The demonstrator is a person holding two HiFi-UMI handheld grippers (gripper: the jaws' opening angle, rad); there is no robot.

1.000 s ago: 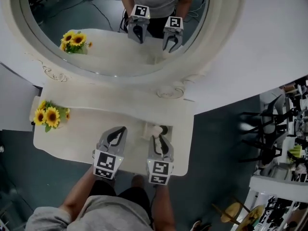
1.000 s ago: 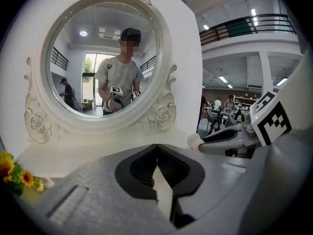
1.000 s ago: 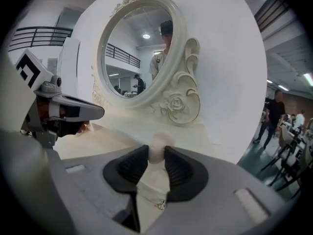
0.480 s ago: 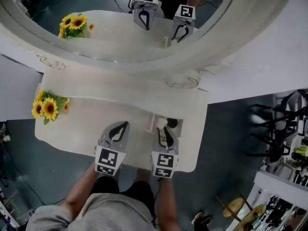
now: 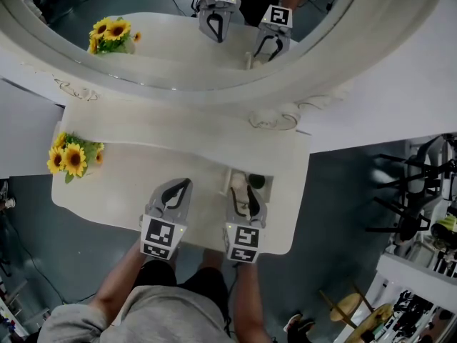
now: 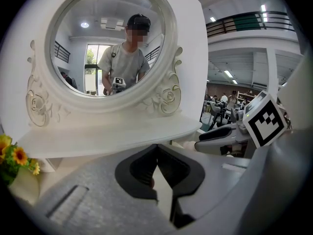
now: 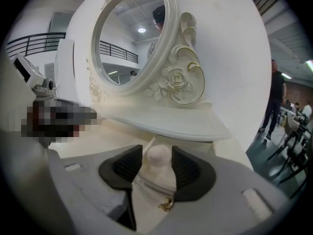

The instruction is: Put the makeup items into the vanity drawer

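Note:
An open drawer (image 5: 229, 179) shows in the right part of the cream vanity top (image 5: 128, 181). My right gripper (image 5: 247, 186) hangs over it. Its jaws have just been opening and stand open. A pale pink round-topped makeup item (image 7: 159, 156) stands between the pads, over a cream piece with a gold pull (image 7: 166, 205). That pink item (image 5: 238, 182) sits in the drawer beside a dark item (image 5: 258, 181). My left gripper (image 5: 187, 185) hovers over the bare tabletop to the left of the drawer, shut, with nothing visible between its tips (image 6: 156, 148).
An oval mirror (image 5: 164, 48) in a carved cream frame rises behind the tabletop and reflects both grippers. A bunch of sunflowers (image 5: 71, 159) stands at the table's left end. A shelf (image 7: 166, 121) juts out under the mirror. Dark chairs (image 5: 400, 191) stand to the right.
The right gripper's jaws have spread apart around the pink item. Both grippers sank a little toward the tabletop, and the head view shifted.

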